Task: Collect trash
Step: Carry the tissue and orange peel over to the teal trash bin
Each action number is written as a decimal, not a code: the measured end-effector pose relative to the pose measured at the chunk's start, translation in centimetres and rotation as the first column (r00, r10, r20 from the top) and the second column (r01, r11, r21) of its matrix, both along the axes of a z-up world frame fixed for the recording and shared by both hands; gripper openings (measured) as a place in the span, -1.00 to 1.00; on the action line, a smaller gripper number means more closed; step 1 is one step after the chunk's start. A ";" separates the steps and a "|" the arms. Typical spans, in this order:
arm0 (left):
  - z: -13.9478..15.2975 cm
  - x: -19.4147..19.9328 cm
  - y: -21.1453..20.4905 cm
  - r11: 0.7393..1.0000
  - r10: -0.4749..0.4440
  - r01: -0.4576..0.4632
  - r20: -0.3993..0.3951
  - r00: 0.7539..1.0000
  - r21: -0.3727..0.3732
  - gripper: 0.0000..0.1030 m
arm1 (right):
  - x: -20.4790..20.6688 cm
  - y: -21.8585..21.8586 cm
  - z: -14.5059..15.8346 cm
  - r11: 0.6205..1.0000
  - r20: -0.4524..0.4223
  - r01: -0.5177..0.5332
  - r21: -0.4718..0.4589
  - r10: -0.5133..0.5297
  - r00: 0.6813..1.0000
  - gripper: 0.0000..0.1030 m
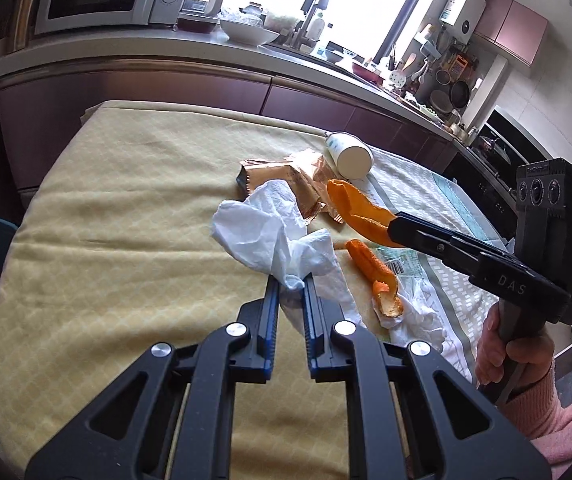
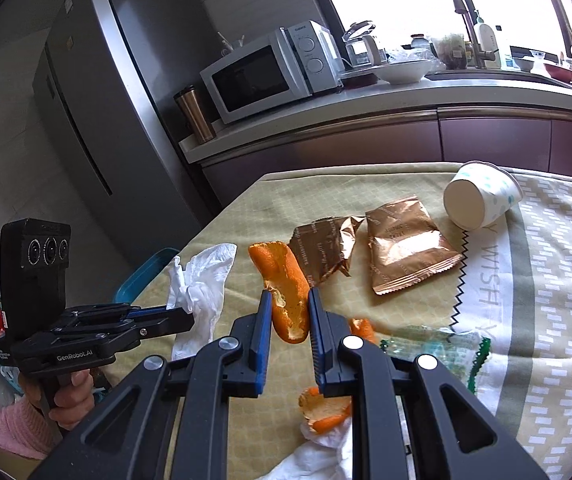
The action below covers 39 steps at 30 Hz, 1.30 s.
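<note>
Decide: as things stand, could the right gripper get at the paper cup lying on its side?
Probably not yet. The right gripper is shut on an orange peel, so its jaws are full. The path to the cup looks free, with only flat gold wrappers lying between.

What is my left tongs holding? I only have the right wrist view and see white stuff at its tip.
Observer: The left tongs are shut on the white tissue, pinched at its near end, with the rest bunched up above the cloth.
Operator: Is there more peel I can't see well?
Observer: Yes, a second strip of orange peel lies on the table beside the tissue, clear of your held peel.
Operator: Any trash under it?
Observer: A clear wrapper with a barcode lies flat just right of that strip.
</note>
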State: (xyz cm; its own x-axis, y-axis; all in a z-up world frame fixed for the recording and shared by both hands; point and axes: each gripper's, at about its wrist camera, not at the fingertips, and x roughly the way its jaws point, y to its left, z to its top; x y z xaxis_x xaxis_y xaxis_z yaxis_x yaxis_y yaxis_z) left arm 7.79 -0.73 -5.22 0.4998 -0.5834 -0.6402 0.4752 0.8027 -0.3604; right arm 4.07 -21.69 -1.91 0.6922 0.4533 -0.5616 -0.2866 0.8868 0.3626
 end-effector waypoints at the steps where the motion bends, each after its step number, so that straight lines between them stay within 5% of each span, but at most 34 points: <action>1: 0.1 -0.1 0.5 1.000 0.010 -0.010 0.002 1.000 0.001 -0.77 | 0.0 0.4 0.1 1.000 0.001 -0.010 0.003 0.010 1.000 -0.68; 22: 1.0 -2.0 10.3 0.981 0.196 -0.196 0.021 0.980 -0.016 -0.77 | 2.0 9.3 0.1 0.980 -0.009 -0.196 0.037 0.196 0.981 -0.68; 39: 1.5 -2.5 16.9 0.940 0.340 -0.340 0.029 0.940 -0.017 -0.77 | 4.6 16.6 0.5 0.943 -0.018 -0.333 0.032 0.333 0.943 -0.68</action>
